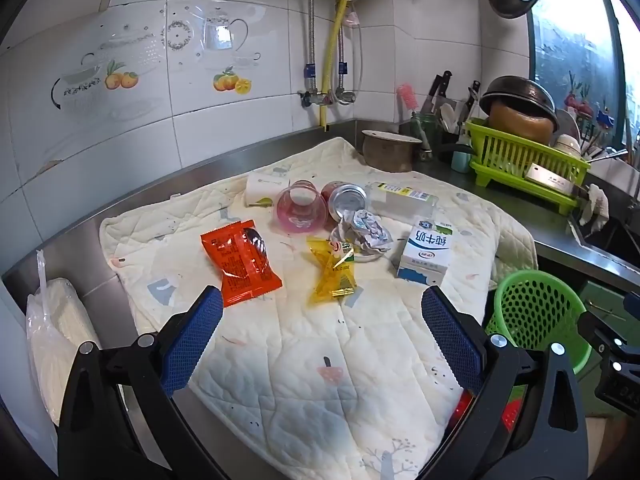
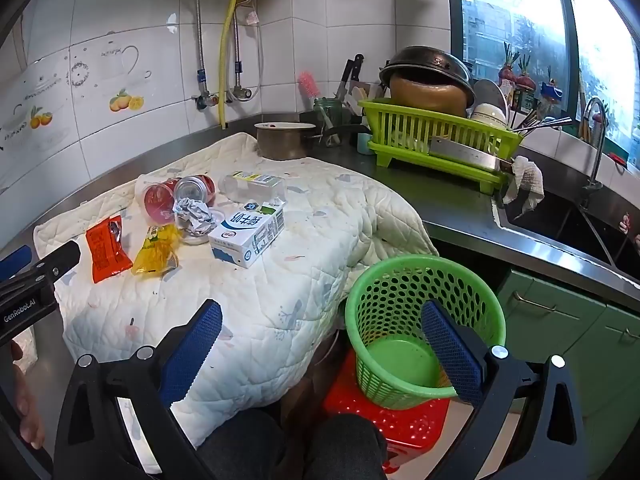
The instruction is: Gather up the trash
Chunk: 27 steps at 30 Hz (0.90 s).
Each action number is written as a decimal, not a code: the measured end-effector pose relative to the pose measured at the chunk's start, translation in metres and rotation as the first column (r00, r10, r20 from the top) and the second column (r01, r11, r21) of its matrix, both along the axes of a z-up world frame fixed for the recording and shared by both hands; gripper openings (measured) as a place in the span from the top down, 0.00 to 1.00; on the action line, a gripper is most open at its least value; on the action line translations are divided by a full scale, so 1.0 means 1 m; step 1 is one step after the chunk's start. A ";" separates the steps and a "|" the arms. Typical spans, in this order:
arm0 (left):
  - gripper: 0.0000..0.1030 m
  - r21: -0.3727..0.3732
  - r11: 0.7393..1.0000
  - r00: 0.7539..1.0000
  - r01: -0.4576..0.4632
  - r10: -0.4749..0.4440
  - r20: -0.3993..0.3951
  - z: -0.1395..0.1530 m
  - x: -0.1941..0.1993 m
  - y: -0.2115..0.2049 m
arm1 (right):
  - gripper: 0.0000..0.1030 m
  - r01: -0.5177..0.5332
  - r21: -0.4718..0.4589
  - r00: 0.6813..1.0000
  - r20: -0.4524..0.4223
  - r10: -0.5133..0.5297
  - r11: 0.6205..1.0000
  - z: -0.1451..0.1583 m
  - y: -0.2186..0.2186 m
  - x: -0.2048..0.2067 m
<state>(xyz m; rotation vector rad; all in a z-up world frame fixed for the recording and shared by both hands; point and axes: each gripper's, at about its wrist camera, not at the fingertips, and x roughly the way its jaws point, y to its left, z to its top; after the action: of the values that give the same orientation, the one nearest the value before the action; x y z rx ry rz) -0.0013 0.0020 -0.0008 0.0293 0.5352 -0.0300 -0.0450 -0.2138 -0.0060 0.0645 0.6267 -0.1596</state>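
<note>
Near the quilted mat's [image 1: 304,360] front edge both grippers, left gripper [image 1: 322,308] and right gripper [image 2: 322,322], are hovering fully open and empty; the can [image 1: 347,199] is risking rolling if nudged, and light wrappers are risking missing the green basket [image 2: 420,280]

**Litter on the cloth, basket off the counter's edge**

A quilted cloth [image 1: 304,360] covers the counter [image 2: 460,216]. On it, from left to right, lie a snack packet [image 1: 240,260], a wrapper [image 1: 332,272] and a milk carton [image 1: 426,252]. Crumpled paper [image 1: 366,228] lies between wrapper and carton. Behind these lie a cup [image 1: 298,206], a can [image 1: 346,198] and a bottle [image 1: 404,196]. A pot [image 1: 390,150] stands behind the cloth, a dish rack [image 2: 436,140] to its right. A basket [image 2: 420,320] stands on a stool [image 2: 384,420] below the cloth's right edge.
</note>
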 end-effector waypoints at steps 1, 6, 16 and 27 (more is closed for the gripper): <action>0.05 0.000 1.000 1.000 0.000 0.000 0.000 0.000 0.000 0.000 | 0.06 -0.001 0.001 1.000 0.000 0.001 1.000 0.000 0.000 0.000; 0.05 0.005 1.000 1.000 0.001 -0.001 0.006 0.001 -0.001 -0.001 | 0.06 0.000 -0.001 1.000 0.002 0.000 1.000 0.000 0.000 -0.001; 0.05 0.006 1.000 1.000 0.001 -0.001 0.008 0.001 -0.002 -0.001 | 0.06 0.000 0.001 1.000 0.003 0.000 1.000 0.000 -0.001 -0.001; 0.05 0.011 1.000 1.000 0.004 -0.005 0.010 0.002 -0.001 -0.003 | 0.06 0.000 0.002 1.000 0.003 0.000 1.000 0.000 0.000 0.000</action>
<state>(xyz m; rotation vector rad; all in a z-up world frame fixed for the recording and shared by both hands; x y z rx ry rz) -0.0026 -0.0006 0.0014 0.0414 0.5254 -0.0313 -0.0451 -0.2140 -0.0059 0.0665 0.6240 -0.1593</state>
